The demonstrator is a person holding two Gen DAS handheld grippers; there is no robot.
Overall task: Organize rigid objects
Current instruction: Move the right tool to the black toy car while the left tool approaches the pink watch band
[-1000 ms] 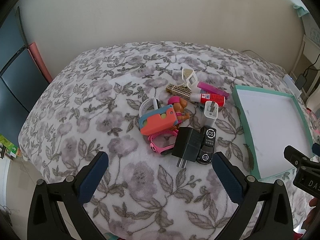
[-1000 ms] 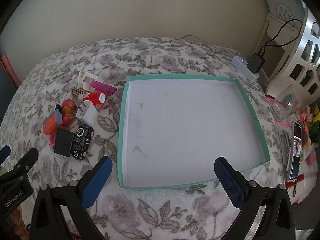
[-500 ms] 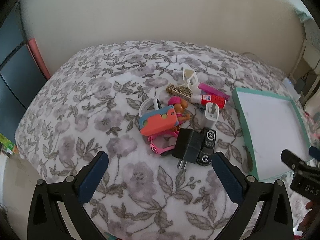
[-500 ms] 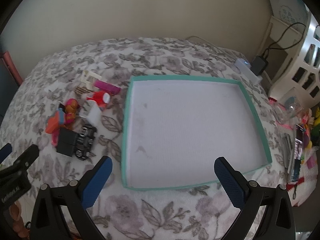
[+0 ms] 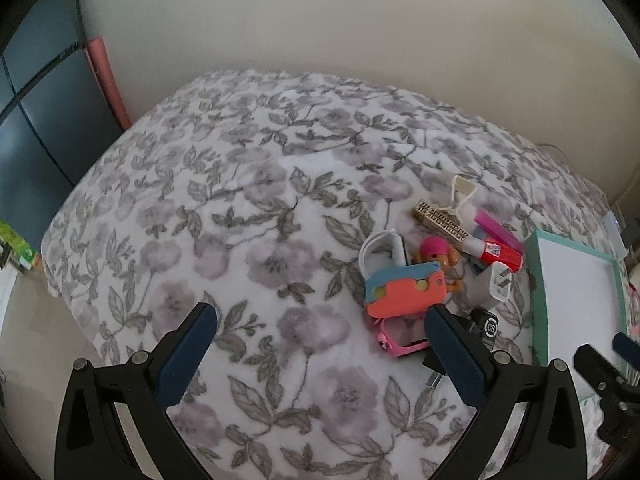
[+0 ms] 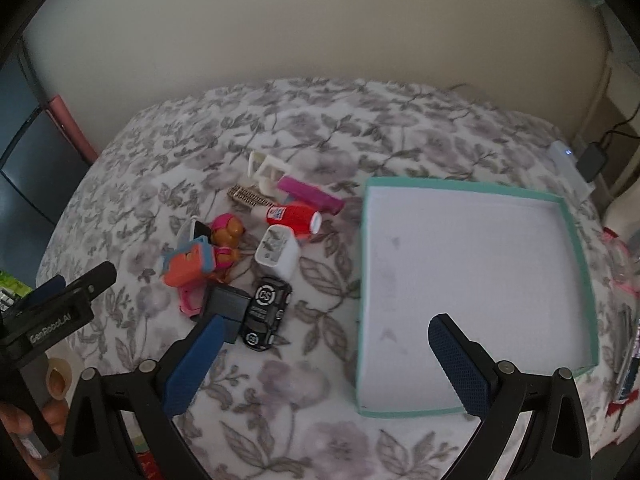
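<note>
just left of the right gripper (image 6: pixel 324 356) sits the toy car (image 6: pixel 266 313) (lengthwise toward it), both grippers' jaws wide and empty, left gripper (image 5: pixel 320 354) off-target.

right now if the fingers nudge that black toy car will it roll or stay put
The black toy car looks hard and rigid, so it probably won't flex. It sits on its wheels, so a push along its length may roll it, though the soft floral blanket would likely slow it. It leans against the black charger, which may shift too.
</note>
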